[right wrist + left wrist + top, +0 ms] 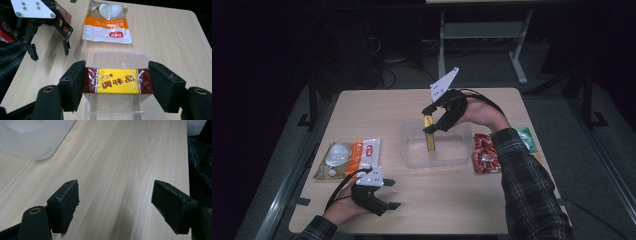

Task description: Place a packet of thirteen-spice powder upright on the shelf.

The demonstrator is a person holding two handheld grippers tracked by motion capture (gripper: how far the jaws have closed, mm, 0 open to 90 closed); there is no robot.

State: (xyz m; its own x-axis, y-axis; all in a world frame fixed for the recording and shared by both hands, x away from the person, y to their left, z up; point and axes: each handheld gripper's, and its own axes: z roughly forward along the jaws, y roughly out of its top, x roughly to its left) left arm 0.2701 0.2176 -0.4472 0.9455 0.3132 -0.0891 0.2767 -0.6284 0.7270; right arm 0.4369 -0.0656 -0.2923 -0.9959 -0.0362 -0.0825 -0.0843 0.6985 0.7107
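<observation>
Right gripper view: right claw [117, 86] clamps seasoning packet [117, 81] above clear bin [117, 58].

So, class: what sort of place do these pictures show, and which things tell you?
Probably a lab or test room, not a kitchen: a bare wooden table lit in a dark room, metal stand legs and cables on the floor behind, and food packets beside a clear plastic tub.

Right gripper [430, 121] gripping yellow packet [429, 136]
</observation>
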